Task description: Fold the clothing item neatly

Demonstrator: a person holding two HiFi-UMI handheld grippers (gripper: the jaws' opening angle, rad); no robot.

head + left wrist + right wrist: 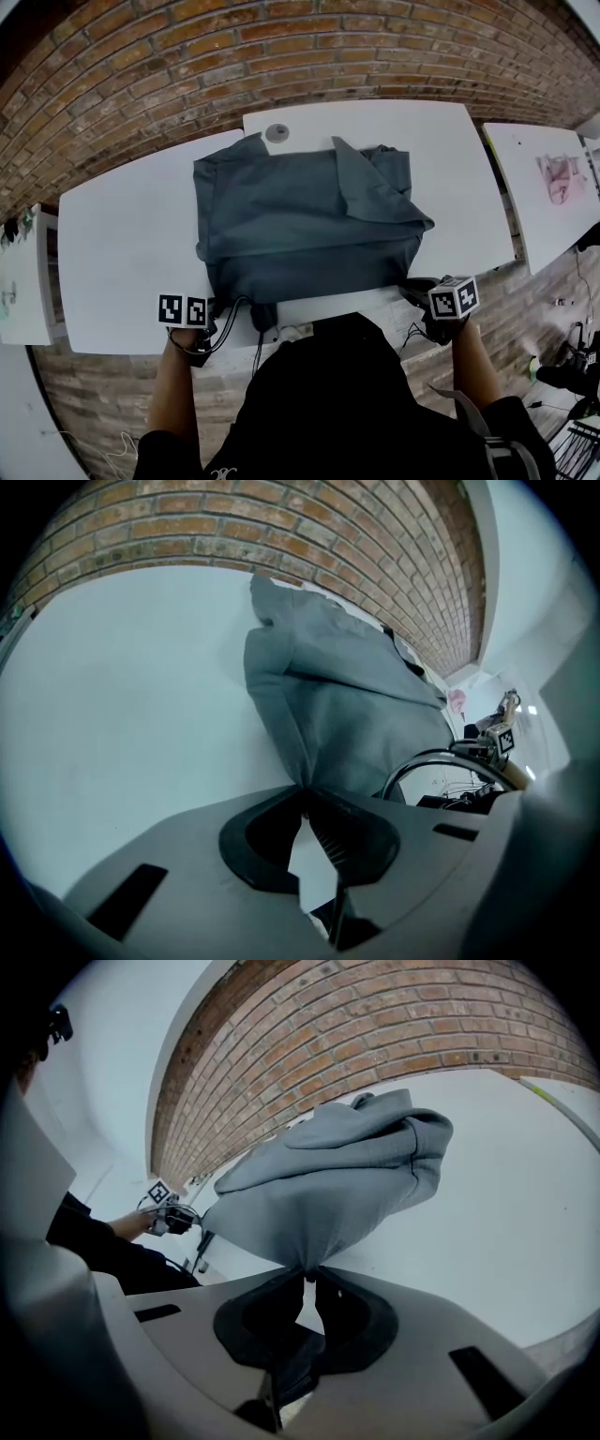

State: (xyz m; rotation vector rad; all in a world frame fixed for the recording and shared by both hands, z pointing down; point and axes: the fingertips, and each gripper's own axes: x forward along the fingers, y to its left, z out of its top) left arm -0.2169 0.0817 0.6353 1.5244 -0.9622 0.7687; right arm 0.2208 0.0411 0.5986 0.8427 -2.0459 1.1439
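On white table (122,244), rumpled grey garment (300,225)

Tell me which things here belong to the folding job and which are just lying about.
In the job: grey garment; left gripper and right gripper, each shut on its near edge; white table.
Lying about: round grey disc; pink item on the side table.

Left hand-held gripper (305,792), right hand-held gripper (307,1277), clamped

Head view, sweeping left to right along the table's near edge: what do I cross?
From the left: left gripper → dark grey fabric garment on the white table → right gripper.
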